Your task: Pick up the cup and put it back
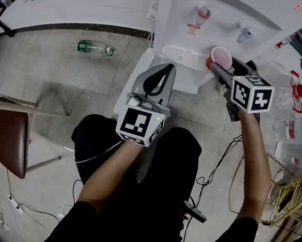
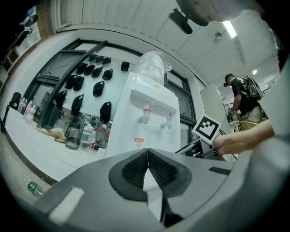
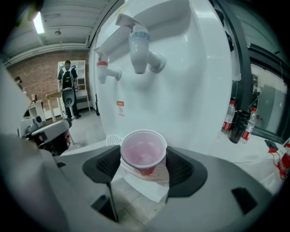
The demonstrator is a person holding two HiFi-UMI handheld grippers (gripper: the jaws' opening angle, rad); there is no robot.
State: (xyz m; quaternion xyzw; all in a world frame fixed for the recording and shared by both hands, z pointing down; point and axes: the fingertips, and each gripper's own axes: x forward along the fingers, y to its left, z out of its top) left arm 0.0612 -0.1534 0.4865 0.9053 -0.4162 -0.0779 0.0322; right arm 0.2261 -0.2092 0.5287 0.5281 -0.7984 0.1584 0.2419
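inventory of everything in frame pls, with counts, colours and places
water dispenser: 1, white, top centre of the head view
taps: 2, one red and one blue, on the dispenser front
drip tray: 1, white, below the taps
cup: 1, red outside and pale pink inside, in the air in front of the dispenser
plastic bottle: 1, green, lying on the floor at the left
chair: 1, brown seat, far left
wire rack: 1, gold, far right
bystander: 1, dark clothes, in the background
left hand-held gripper: 1, grey, jaws together, empty
right hand-held gripper: 1, grey, jaws closed on the cup
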